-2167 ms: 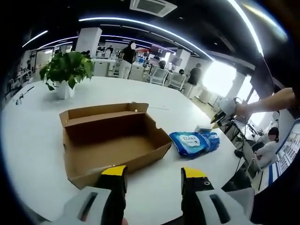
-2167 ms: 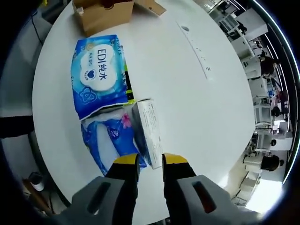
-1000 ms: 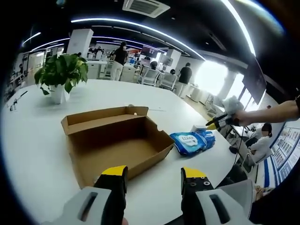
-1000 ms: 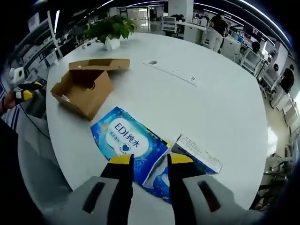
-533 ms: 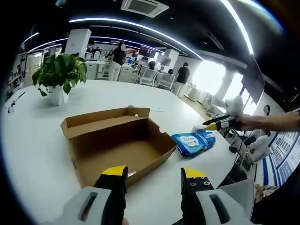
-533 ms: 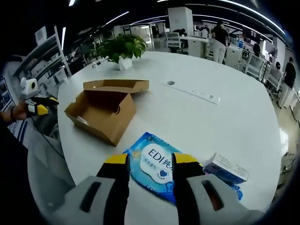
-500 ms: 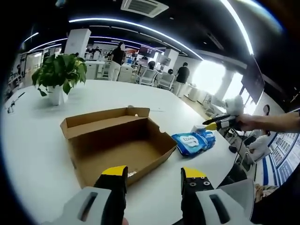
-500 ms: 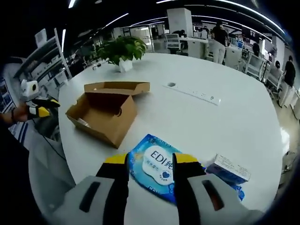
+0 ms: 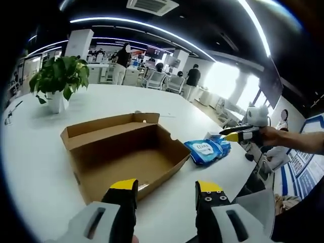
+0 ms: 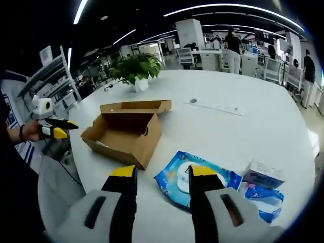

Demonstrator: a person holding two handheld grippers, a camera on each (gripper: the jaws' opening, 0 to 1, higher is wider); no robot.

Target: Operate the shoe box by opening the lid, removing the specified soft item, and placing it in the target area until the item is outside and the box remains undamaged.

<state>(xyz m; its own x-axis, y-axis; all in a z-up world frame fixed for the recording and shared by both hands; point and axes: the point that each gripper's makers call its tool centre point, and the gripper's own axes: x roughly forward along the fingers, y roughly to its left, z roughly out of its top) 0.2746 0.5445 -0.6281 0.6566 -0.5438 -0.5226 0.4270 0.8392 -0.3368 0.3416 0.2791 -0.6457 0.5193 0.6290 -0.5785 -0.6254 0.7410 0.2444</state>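
You are holding the left gripper (image 9: 165,190) above the near edge of the open cardboard shoe box (image 9: 121,154) on the white tabletop (image 9: 30,152); its jaws are standing wide apart, gripping nothing. The blue wet-wipes pack (image 10: 195,177) is lying outside, just right of the box. Judging by this, back away gently, avoiding the box walls. Your right gripper (image 10: 157,177) is hovering open and empty over the pack.

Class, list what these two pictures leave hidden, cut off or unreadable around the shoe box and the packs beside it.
- Shoe box interior: right gripper view, hidden by its near wall.
- Blue wipes pack label: right gripper view, covered by the right hand-held gripper; in the left gripper view too small.
- Second blue pack: right gripper view, partly under the small white box.
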